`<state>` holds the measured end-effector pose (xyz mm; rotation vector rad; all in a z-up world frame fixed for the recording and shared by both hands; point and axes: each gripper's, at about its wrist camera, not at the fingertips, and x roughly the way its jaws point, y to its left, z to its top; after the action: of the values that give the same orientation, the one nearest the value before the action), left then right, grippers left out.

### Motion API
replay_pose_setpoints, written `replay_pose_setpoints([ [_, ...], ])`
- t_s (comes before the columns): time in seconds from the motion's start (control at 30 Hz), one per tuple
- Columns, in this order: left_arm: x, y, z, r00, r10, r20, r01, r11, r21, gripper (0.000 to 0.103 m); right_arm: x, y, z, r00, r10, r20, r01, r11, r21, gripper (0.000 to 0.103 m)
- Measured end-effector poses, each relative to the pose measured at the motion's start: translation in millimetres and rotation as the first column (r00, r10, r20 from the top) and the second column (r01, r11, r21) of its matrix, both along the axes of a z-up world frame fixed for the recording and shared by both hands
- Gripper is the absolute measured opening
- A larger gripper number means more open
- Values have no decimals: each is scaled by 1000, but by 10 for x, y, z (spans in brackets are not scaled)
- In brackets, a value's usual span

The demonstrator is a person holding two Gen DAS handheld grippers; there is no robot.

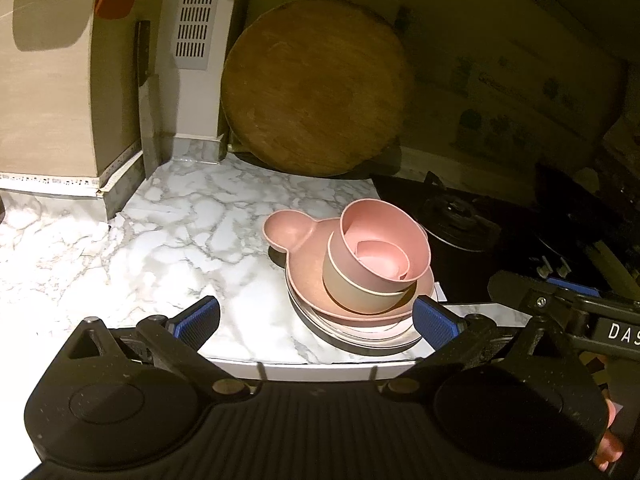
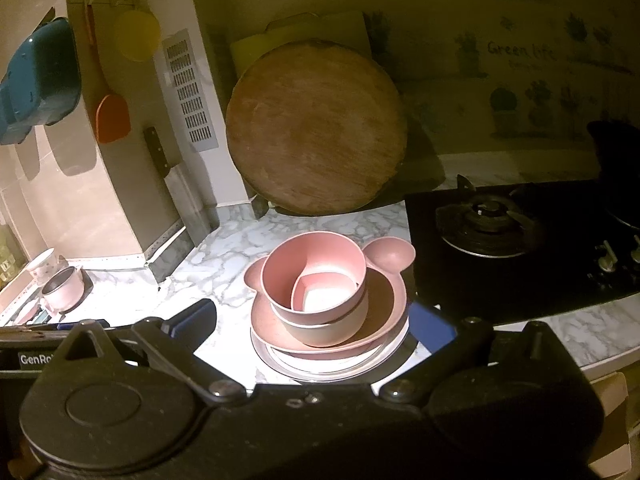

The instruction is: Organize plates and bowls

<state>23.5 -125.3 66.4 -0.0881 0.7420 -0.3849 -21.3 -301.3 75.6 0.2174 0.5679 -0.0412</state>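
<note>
A stack of dishes stands on the marble counter (image 1: pixel 168 248). At the bottom lie white plates (image 1: pixel 356 334), on them a pink bear-shaped plate with round ears (image 1: pixel 286 232), then a beige bowl (image 1: pixel 360 290), a pink bowl (image 1: pixel 384 240) and a small pink bowl (image 1: pixel 380 256) nested inside. The same stack shows in the right wrist view, with the pink bowl (image 2: pixel 316 272) on top and the bear plate (image 2: pixel 384 300) under it. My left gripper (image 1: pixel 316 320) is open and empty, just before the stack. My right gripper (image 2: pixel 316 322) is open and empty, fingers either side of the stack's near edge.
A round wooden board (image 1: pixel 316 88) leans on the back wall. A black gas hob (image 2: pixel 500 240) lies right of the stack. A knife (image 2: pixel 160 156) and an orange spatula (image 2: pixel 110 116) hang at the left. A small pink pot (image 2: pixel 64 288) stands far left.
</note>
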Motion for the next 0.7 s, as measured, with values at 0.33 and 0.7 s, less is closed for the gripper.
replay_pose_setpoints([
  [0.33,17,-56,9,1000,-10,6,10,1000,-5,103,-4,-42,3,1000,-17,-1,17,1000,0,103],
  [0.7,30,-59,1,1000,-14,3,14,1000,-15,103,-2,-48,-2,1000,-18,-4,18,1000,13,103],
])
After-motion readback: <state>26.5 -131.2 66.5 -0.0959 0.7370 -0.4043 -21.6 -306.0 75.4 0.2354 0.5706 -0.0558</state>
